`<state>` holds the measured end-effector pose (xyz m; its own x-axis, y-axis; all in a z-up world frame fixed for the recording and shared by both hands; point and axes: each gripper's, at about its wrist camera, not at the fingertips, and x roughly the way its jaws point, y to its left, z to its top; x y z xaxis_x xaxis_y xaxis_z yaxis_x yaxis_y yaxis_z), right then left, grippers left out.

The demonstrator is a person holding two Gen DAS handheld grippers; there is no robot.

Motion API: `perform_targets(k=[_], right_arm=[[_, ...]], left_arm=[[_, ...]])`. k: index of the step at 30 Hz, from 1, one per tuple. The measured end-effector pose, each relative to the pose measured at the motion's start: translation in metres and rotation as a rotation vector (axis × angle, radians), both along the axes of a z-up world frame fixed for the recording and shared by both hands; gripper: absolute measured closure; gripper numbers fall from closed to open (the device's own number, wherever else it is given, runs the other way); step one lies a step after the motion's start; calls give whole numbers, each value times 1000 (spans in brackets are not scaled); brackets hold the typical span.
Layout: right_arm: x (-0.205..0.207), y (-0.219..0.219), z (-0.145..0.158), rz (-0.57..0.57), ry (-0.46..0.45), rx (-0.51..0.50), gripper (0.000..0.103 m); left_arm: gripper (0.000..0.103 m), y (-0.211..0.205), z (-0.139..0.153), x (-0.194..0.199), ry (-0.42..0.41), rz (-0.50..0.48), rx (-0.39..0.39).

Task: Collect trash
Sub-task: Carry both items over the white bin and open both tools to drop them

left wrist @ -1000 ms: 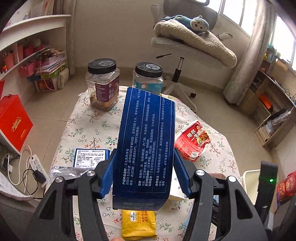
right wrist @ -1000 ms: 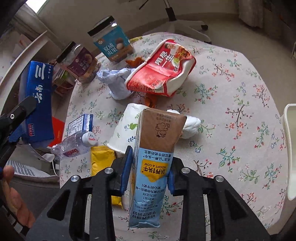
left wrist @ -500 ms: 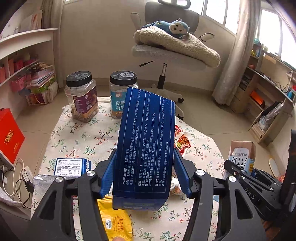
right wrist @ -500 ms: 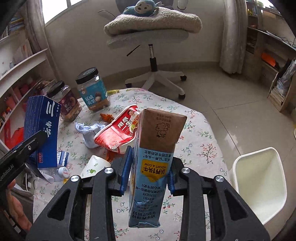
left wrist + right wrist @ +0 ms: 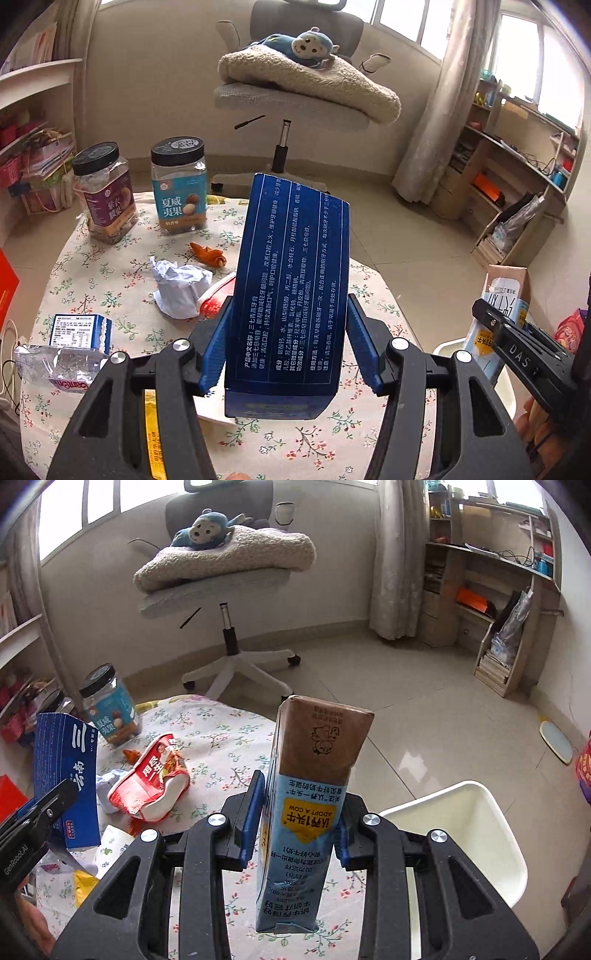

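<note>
My left gripper (image 5: 286, 343) is shut on a tall dark blue toothpaste box (image 5: 291, 288), held up above the floral table (image 5: 92, 266). The box also shows in the right wrist view (image 5: 66, 771). My right gripper (image 5: 299, 823) is shut on a blue and brown milk carton (image 5: 306, 805), held upside down near the table's right edge, with the white bin (image 5: 476, 834) just to its right. The carton (image 5: 495, 314) and bin rim (image 5: 447, 347) show at the right of the left wrist view.
On the table lie a red snack bag (image 5: 151, 782), crumpled white paper (image 5: 181, 288), an orange scrap (image 5: 208, 254), a small blue box (image 5: 79, 328), a crushed plastic bottle (image 5: 59, 363), a yellow packet (image 5: 151, 424) and two jars (image 5: 179, 184). An office chair (image 5: 229, 583) stands beyond.
Both grippers have risen and tilted up from the table with their loads. The right gripper has carried the milk carton rightward next to the white bin.
</note>
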<state>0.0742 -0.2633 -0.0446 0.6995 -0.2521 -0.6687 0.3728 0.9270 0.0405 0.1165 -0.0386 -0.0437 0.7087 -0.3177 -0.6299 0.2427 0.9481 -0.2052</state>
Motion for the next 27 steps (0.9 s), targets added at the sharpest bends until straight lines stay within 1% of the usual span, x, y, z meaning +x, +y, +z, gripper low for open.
perform_targets(k=[5, 8, 10, 12, 14, 16, 20, 24, 27], right_arm=[[-11, -46, -6, -120, 47, -1, 71], [-20, -69, -7, -185, 70, -20, 71], [-28, -84, -8, -228, 82, -40, 69], [-37, -98, -5, -271, 80, -60, 58], [-46, -111, 0, -316, 65, -73, 37], [-58, -125, 6, -361, 40, -79, 26], [-78, -146, 15, -428, -8, -73, 14], [-95, -165, 20, -472, -37, -59, 11], [-106, -175, 22, -499, -51, -46, 10]], left_arm=[[45, -30, -2, -1, 3, -61, -2], [45, -49, -5, -3, 13, -103, -3], [45, -63, -7, -5, 32, -144, -18], [45, -79, -9, -8, 46, -191, -30], [45, -98, -11, -14, 56, -239, -34], [45, -119, -14, -19, 74, -292, -39], [45, -160, -20, -33, 95, -382, -23], [45, -197, -28, -48, 124, -448, -13], [45, -221, -35, -50, 179, -484, -53]])
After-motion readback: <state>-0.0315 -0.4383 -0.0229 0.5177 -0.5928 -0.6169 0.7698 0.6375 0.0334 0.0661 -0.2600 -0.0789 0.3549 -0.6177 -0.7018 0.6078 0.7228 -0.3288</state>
